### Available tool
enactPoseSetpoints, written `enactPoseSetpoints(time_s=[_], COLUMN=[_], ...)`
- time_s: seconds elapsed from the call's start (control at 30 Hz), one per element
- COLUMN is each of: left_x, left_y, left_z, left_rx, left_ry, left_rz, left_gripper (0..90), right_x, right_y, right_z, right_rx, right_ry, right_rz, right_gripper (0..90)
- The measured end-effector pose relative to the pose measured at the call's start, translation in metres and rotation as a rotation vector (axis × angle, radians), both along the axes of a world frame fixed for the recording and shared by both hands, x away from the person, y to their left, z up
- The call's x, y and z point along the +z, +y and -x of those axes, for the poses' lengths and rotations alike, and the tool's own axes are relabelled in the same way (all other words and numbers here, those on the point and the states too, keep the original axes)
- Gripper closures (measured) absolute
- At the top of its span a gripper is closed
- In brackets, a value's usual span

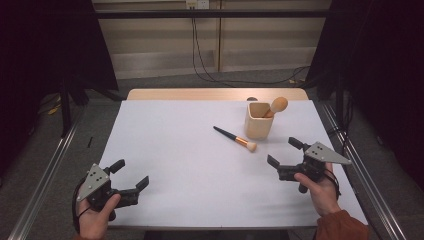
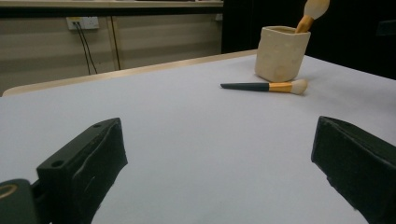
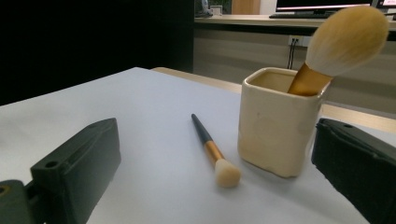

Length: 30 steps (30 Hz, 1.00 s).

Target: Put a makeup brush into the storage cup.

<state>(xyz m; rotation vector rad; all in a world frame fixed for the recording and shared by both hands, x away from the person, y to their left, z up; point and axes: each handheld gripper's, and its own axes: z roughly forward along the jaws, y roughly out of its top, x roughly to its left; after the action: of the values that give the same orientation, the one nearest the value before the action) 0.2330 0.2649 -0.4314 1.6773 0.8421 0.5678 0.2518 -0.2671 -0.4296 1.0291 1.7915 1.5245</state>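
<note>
Risk first, from the high view: the small makeup brush (image 1: 236,138) lies flat on the desk (image 1: 165,150), its bristle end just beside the foot of the cream holder cup (image 1: 259,120); the right hand-held gripper (image 1: 285,152) hangs near it with jaws spread and empty, so a careless approach could knock the cup, or tip it, since a larger round brush (image 1: 277,106) leans out of its top; the left hand-held gripper (image 1: 131,173) sits well apart at the near left corner, also open and holding nothing; cables trail on the floor beyond the desk, clear of the work.

Left gripper view: both jaws stand wide over bare desk; the small brush (image 2: 266,87) lies far off in front of the cup (image 2: 281,52); nothing lies between them.

Right gripper view: the small brush (image 3: 212,151) lies between the open jaws' line of sight, handle pointing away, bristles nearest; the cup (image 3: 276,121) stands just beside it, so a thin, low handle may slip or roll on closing, and the right-hand jaw may catch the cup wall.
</note>
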Motion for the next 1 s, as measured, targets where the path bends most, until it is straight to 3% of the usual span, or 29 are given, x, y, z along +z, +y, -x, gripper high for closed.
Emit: enactPoseSetpoints(time_s=[0.2, 0.5, 1.0], left_x=[0.000, 0.000, 0.000], left_y=[0.000, 0.000, 0.000], left_z=[0.000, 0.000, -0.001], left_rx=[0.000, 0.002, 0.001], left_ry=[0.000, 0.004, 0.005], left_rz=[0.001, 0.001, 0.000], left_gripper=[2.9, 2.9, 2.9], right_x=[0.002, 0.003, 0.008], right_y=[0.006, 0.009, 0.038], right_z=[-0.012, -0.032, -0.057], right_rx=[0.005, -0.041, 0.020], right_ry=[-0.007, 0.010, -0.002], right_rz=[0.009, 0.002, 0.027], right_gripper=[1.2, 1.5, 1.4])
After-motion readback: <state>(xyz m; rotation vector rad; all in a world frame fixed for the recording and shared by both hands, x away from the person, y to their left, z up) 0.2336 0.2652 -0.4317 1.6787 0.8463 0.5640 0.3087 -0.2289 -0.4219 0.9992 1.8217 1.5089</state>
